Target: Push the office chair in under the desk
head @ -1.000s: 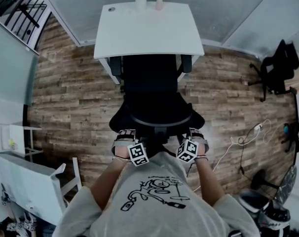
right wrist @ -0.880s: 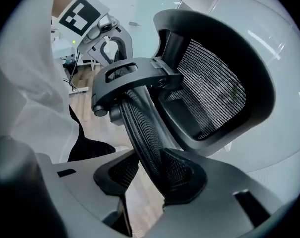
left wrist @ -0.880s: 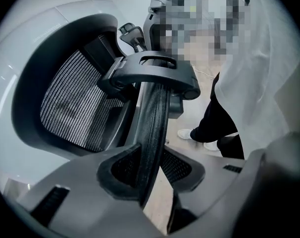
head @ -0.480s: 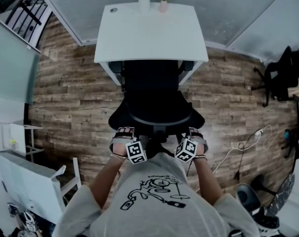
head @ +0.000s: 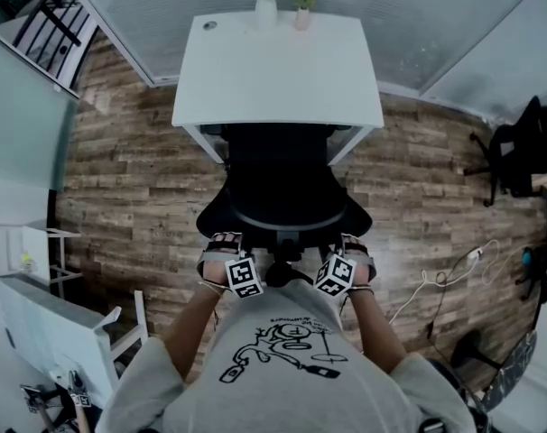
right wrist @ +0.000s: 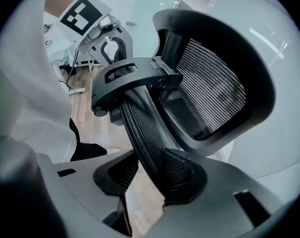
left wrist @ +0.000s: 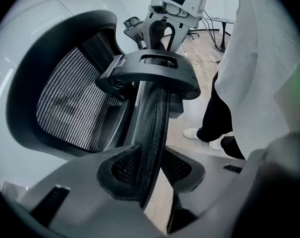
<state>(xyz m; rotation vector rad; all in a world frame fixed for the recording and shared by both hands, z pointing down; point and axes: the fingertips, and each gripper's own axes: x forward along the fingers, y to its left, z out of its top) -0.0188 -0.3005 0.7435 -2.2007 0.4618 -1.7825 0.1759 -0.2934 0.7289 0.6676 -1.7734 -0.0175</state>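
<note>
A black mesh office chair (head: 282,183) stands with its seat and armrests tucked beneath the white desk (head: 278,66). Its curved backrest top faces me. My left gripper (head: 221,244) is shut on the backrest's left rim and my right gripper (head: 355,244) on its right rim. In the left gripper view the mesh rim (left wrist: 152,128) runs up between the pads, which press on it at the left gripper (left wrist: 151,175). The right gripper view shows the same: the mesh rim (right wrist: 147,138) is clamped in the right gripper (right wrist: 149,177). Each view shows the other gripper's marker cube beyond the headrest bracket.
Two small vases with flowers (head: 267,0) stand at the desk's far edge. The desk sits in a corner of glass walls. Another black chair (head: 517,147) stands at the right, white cables (head: 445,269) lie on the wood floor, and white furniture (head: 48,332) is at lower left.
The chair has rolled forward under the desk; its armrests, visible before, are now hidden beneath the top. Both grippers moved forward with it, still clamped on the backrest.
</note>
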